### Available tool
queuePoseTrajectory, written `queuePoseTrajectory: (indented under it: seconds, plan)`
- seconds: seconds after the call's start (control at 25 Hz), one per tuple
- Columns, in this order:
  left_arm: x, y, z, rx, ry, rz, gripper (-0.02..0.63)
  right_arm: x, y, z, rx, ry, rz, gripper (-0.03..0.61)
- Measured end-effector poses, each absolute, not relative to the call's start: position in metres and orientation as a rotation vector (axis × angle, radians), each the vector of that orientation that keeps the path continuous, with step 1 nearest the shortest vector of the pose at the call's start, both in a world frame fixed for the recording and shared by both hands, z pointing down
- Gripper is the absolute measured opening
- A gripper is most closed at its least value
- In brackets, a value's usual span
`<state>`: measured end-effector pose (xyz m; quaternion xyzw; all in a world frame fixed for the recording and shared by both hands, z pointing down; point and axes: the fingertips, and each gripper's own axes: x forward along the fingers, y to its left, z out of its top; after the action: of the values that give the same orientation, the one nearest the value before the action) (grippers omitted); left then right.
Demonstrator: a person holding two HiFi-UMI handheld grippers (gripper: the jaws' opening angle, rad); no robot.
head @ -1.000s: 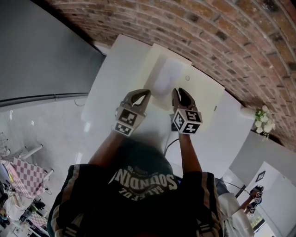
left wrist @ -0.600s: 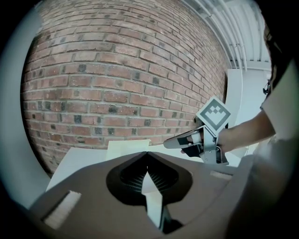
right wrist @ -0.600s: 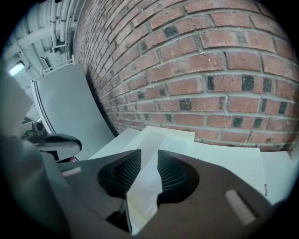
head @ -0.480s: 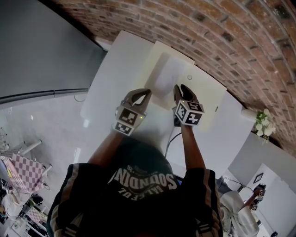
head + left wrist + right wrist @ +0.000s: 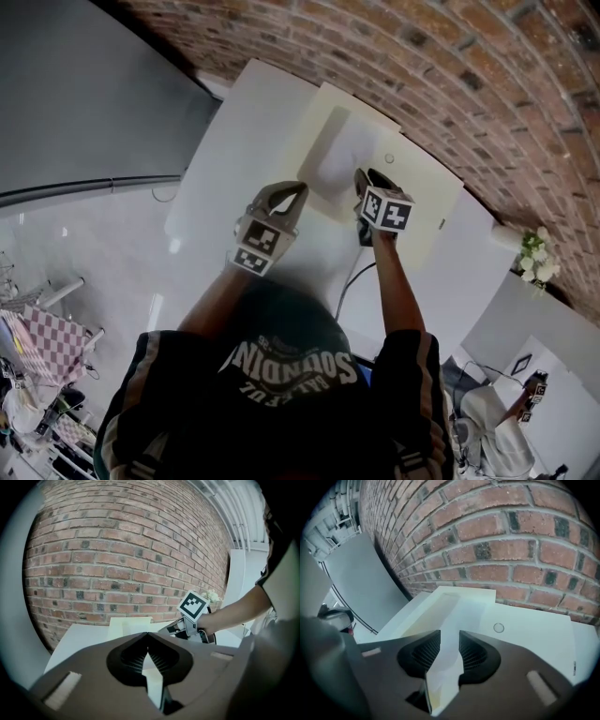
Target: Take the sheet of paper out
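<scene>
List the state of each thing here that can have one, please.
left gripper, jaws together, empty.
right gripper, jaws apart, just been opening, gripping nothing.
sheet of paper, lying flat on the folder.
folder, flat on the table; open or closed, cannot tell.

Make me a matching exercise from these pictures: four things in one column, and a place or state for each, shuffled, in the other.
Things
1. left gripper
2. right gripper
3. red brick wall
4. bunch of white flowers

Places or states
A. jaws apart, over the cream flat folder
B. jaws together
C. runs along the far side of the white table
D. at the right edge of the head view

Pairs: 1-B, 2-A, 3-C, 4-D.

The right gripper's jaws have just been opening, and nothing is gripped between them.
</scene>
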<state>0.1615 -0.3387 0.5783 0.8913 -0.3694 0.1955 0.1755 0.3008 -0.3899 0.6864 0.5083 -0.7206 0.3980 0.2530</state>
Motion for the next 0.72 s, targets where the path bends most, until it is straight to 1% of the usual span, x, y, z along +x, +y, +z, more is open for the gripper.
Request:
queuePoseTrajectory:
  seconds: [0.32,0.72]
  plan:
    - [0.154,-0.339,0.582,2.511,-1.047,0.558,0.011,0.3,-0.394,0.725,1.342,-1.847,1.144,0.133]
    - [0.142,-0.339,0.588,2.488,-1.058,0.57,0.011,0.299,-0.403,0.752,1.323,-1.766,1.151,0.144]
